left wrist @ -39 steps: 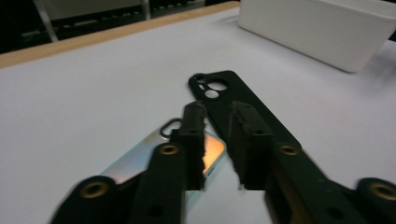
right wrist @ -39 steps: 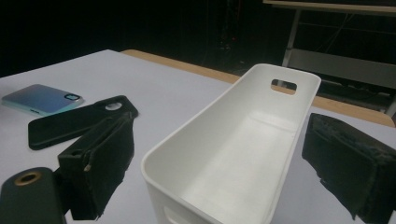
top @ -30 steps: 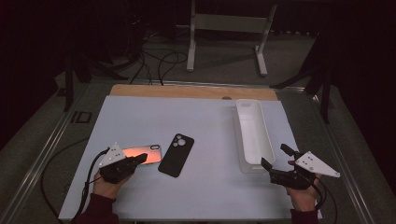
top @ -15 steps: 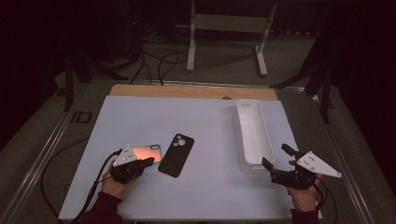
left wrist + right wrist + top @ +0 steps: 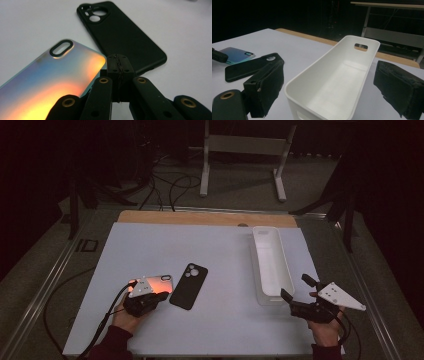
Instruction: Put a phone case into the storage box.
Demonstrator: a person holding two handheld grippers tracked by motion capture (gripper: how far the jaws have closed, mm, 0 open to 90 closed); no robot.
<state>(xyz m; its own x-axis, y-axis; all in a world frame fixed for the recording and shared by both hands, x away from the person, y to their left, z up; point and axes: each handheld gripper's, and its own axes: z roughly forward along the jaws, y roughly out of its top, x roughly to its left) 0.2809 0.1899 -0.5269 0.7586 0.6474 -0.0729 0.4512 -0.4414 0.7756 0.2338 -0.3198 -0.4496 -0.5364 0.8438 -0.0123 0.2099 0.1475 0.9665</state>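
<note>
The left tool (image 5: 159, 296) has been moving in toward 3 o'clock over the last second and is now sitting clenched, jaws together with nothing between them, just at the near corner of the iridescent case (image 5: 50, 75). That case is lying flat on the counter (image 5: 220, 260), just beside the black case (image 5: 188, 286). The right tool (image 5: 295, 292) is waiting released at the near end of the white tray (image 5: 270, 260), likely the cases' destination.

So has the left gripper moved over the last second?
Yes. The left gripper has slid right, toward the black phone case, along the iridescent case.
</note>
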